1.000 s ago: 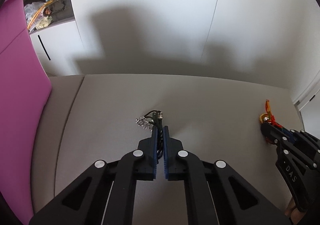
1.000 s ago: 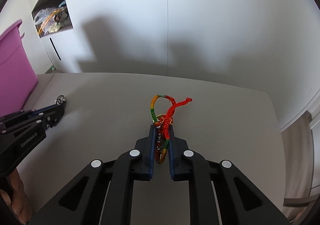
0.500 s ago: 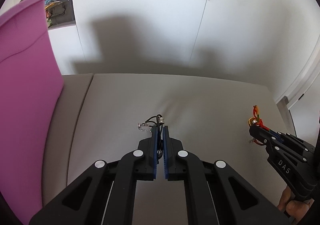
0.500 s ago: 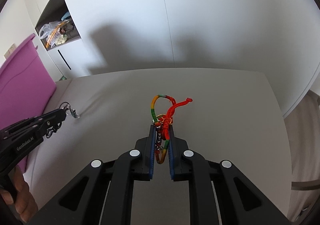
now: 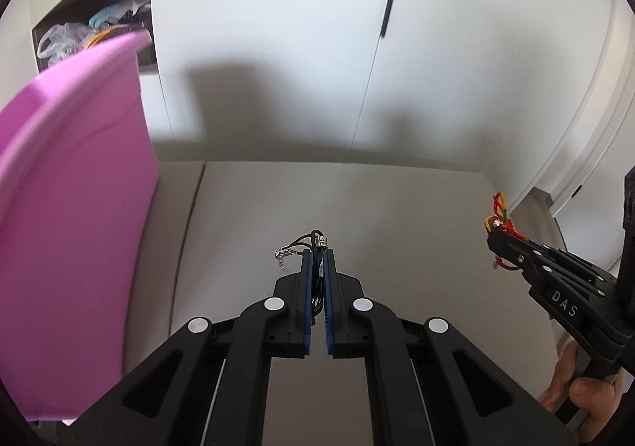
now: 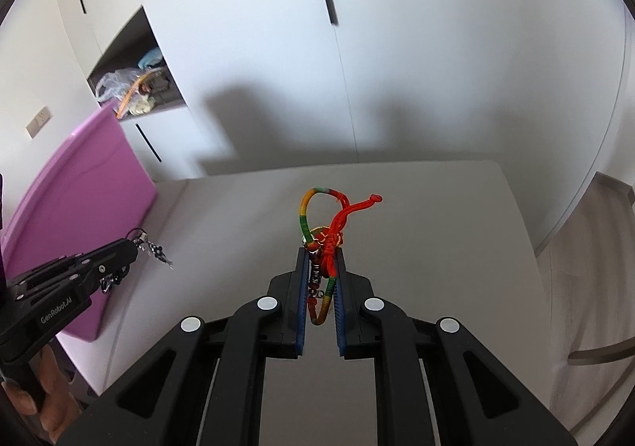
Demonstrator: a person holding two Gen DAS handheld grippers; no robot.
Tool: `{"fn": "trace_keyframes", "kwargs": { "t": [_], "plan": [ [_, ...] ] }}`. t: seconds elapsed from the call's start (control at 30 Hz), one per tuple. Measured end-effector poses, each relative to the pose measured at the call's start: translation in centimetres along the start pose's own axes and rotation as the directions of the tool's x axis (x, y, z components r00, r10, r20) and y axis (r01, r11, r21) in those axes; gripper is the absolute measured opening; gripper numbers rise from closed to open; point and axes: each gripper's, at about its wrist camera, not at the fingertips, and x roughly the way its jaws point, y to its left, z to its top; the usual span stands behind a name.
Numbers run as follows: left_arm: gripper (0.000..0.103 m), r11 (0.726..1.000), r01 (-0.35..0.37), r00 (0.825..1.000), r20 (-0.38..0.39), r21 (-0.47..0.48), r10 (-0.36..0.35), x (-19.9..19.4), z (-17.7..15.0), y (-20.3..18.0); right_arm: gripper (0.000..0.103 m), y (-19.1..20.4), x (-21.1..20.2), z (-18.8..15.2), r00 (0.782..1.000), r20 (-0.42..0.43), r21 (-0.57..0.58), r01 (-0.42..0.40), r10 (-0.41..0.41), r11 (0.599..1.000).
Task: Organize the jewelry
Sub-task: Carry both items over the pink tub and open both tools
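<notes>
Both grippers rose off the grey surface [image 5: 397, 215] since before. L gripper [image 5: 316, 259] fingers clamp my black cord necklace [image 5: 317, 243]; R gripper [image 6: 320, 259] clamps the red braided bracelet [image 6: 337, 223]. Pink bin [image 5: 71, 207] crowds left; only R view shows the shelf clutter [image 6: 135, 88] clearly.
</notes>
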Motion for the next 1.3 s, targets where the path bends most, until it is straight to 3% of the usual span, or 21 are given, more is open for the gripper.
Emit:
{"fn": "trace_keyframes", "kwargs": {
  "t": [0.33, 0.6, 0.87, 1.03, 1.13, 1.3],
  "plan": [
    [0.006, 1.0, 0.008, 0.989, 0.144, -0.004, -0.007, -9.6, 1.5, 1.6, 0.011, 6.2, -6.3, 3.1, 0.983, 0.113, -0.052, -0.142, 0.147, 0.989],
    [0.006, 0.992, -0.116, 0.97, 0.21, -0.049, 0.124, -15.6, 2.9, 7.2, 0.011, 15.3, -7.0, 6.0, 0.943, 0.11, -0.161, -0.295, 0.314, 0.942],
    [0.006, 0.94, -0.281, 0.944, 0.117, -0.195, 0.307, -16.5, 2.3, 16.3, 0.011, 25.5, -3.8, 7.5, 0.894, -0.011, -0.26, -0.435, 0.447, 0.862],
    [0.006, 0.899, -0.35, 0.928, 0.033, -0.262, 0.371, -15.4, 1.3, 21.2, 0.012, 29.9, -0.6, 7.6, 0.868, -0.126, -0.272, -0.496, 0.481, 0.825],
    [0.006, 0.881, -0.385, 0.917, -0.003, -0.274, 0.4, -14.4, 1.0, 22.8, 0.012, 31.7, 1.3, 7.3, 0.868, -0.183, -0.288, -0.496, 0.462, 0.819],
    [0.006, 0.872, -0.394, 0.916, -0.051, -0.291, 0.397, -13.0, 0.5, 24.1, 0.012, 33.0, 2.7, 6.8, 0.866, -0.236, -0.304, -0.496, 0.44, 0.813]
  ]
}}
